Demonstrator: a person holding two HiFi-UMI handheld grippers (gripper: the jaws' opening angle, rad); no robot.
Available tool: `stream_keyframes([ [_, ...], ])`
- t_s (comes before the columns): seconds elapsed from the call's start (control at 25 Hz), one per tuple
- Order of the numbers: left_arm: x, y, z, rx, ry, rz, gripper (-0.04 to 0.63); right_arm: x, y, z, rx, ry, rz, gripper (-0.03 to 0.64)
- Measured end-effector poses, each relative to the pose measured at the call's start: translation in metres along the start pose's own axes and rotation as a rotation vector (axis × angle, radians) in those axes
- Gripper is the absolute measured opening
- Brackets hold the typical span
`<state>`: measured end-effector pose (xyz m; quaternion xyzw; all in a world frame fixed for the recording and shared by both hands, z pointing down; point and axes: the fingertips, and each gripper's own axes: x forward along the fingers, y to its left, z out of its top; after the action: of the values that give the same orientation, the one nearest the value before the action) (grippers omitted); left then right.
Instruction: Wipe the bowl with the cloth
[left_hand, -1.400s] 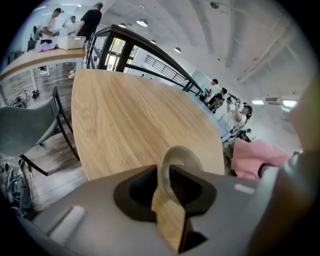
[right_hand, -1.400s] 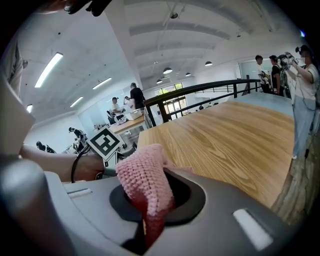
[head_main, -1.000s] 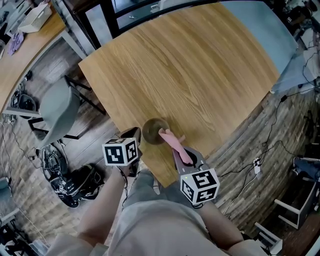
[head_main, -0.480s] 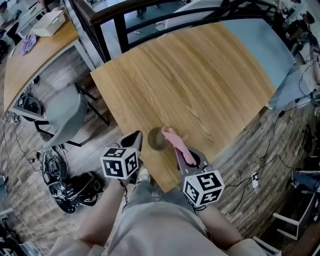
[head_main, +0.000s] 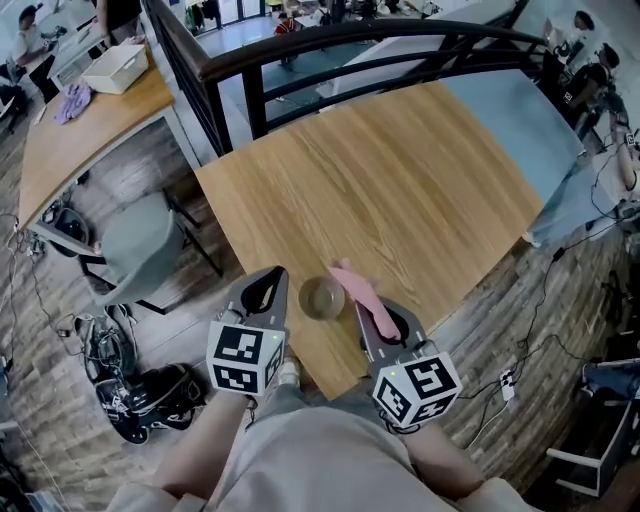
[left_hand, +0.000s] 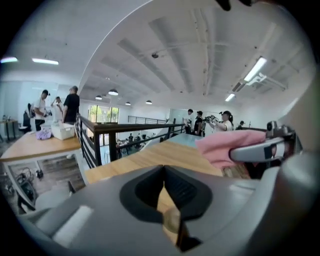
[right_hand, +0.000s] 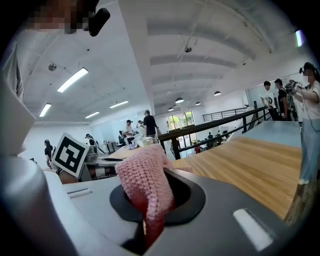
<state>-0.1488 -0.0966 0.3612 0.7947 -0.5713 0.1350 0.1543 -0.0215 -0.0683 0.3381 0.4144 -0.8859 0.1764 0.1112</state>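
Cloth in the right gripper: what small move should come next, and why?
Probably swing the right gripper left and down, so the pink cloth it grips enters the bowl. In the head view the cloth hangs beside the bowl's right rim, not inside; the left gripper, shut, holds nothing.

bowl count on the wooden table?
1. The bowl sits near the table's near edge, between the left gripper and the right gripper, which holds the pink cloth.

Cloth (right_hand: 145, 185): lower end buried between the right gripper (right_hand: 148, 227) jaws.
Desk (head_main: 400, 180): edge by the near corner partly covered by that gripper.
People (left_hand: 200, 119) beyond the far edge: too small to tell apart.
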Motion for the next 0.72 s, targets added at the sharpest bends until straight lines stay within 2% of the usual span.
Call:
stream_keyframes([
  [0.16, -0.025, -0.002, 0.039, 0.09, -0.105, 0.033, 0.003, -0.016, 0.014, 0.026, -0.019, -0.067, 0.008, 0.028],
  [0.32, -0.04, -0.006, 0.058, 0.122, -0.169, 0.052, 0.002, -0.025, 0.025, 0.04, -0.034, -0.106, 0.015, 0.028],
  [0.44, -0.05, -0.014, 0.066, 0.15, -0.2, 0.056, 0.002, -0.034, 0.028, 0.047, -0.043, -0.131, 0.015, 0.028],
  [0.64, -0.058, -0.03, 0.067, 0.257, -0.215, 0.079, 0.002, -0.045, 0.028, 0.051, -0.073, -0.153, 0.019, 0.028],
  [0.72, -0.06, -0.034, 0.065, 0.271, -0.223, 0.072, 0.002, -0.048, 0.028, 0.049, -0.084, -0.149, 0.02, 0.028],
])
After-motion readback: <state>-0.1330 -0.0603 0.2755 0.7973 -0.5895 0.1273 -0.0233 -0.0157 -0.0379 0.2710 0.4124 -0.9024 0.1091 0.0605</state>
